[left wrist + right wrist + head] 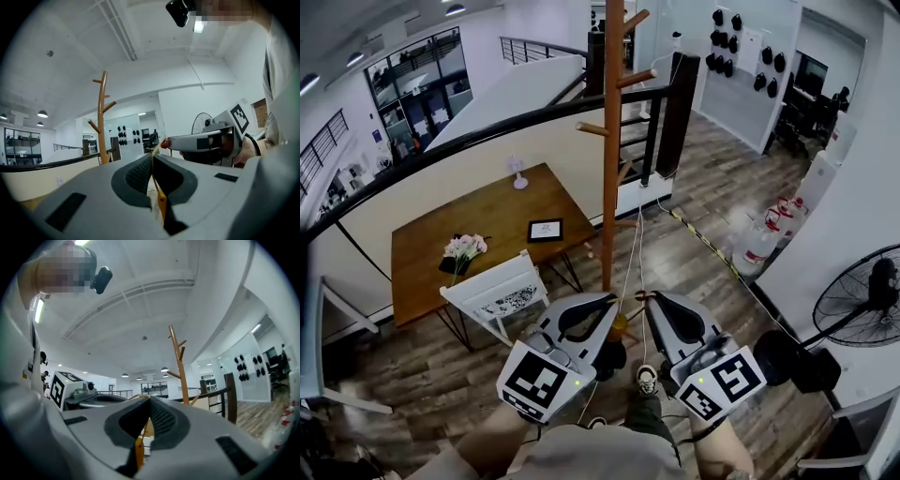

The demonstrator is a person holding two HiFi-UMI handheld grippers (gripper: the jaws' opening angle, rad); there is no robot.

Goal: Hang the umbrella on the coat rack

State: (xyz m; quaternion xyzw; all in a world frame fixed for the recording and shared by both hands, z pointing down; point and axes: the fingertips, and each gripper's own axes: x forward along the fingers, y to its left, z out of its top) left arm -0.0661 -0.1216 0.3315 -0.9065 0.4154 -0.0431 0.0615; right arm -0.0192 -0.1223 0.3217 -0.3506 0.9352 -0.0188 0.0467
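Umbrella cord [152,159] sits pinched between left tongs [612,306] and right tongs [647,300], both closed; it could slip before reaching the coat rack [611,141].

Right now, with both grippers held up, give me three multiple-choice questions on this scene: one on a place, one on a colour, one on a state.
1. Where does the coat rack stand, relative to the wooden table? A on top of it; B on the floor beside it; C under it.
2. What colour is the chair at the table? A white; B red; C black.
3. The left gripper is: A open and empty; B shut on a yellow cord; C holding a cup.
Answers: 1 B, its pole rises from the floor; 2 A, its frame is white; 3 B, the cord runs between its closed jaws.
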